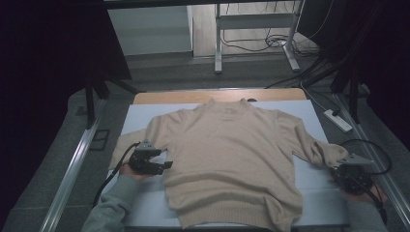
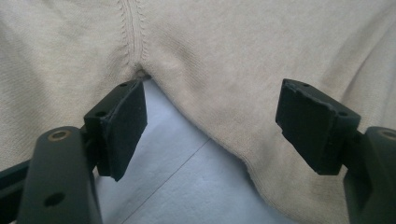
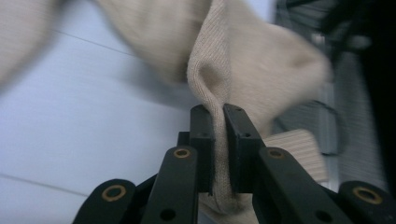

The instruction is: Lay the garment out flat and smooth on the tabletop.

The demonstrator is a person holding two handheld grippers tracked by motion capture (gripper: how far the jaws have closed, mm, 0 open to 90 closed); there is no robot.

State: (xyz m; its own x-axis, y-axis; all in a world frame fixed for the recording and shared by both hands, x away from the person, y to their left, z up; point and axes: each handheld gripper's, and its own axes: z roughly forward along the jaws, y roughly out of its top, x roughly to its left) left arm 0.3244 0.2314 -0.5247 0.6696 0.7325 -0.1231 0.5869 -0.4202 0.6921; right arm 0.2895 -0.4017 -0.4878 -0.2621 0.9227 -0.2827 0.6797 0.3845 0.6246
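So the sweater [image 1: 227,159] is lying flat on the white table cover [image 1: 140,116], pretty much dead centre; collar pointing to the far edge, ribbed hem sitting at the near edge, so its long axis is running near-to-far, with both sleeves angling out and down to left and right. Looks to me like a folding job that's only just getting going; the body is still fully spread, nothing is folded over yet, and both sleeves are still out to the sides.

The one bit that's actually happening: the right gripper [image 3: 218,116] is pinching the right sleeve [image 1: 324,152] near its cuff; in the right gripper view the knit is squeezed between the narrow jaws and bunching up above them, and the frame is blurry, so I'm guessing it's mid-move. The left gripper [image 2: 212,119] is sitting at the left armpit where the left sleeve [image 1: 130,145] is meeting the body; its jaws are standing wide, the left one just at the seam, the right one over the body's knit, nothing clamped.

What's left, as I'm reading it: bringing both sleeves in across the chest, then folding the body itself; basically the whole fold.

Beyond the table: grey floor, a metal frame [image 1: 256,34] and some cables at the far side.
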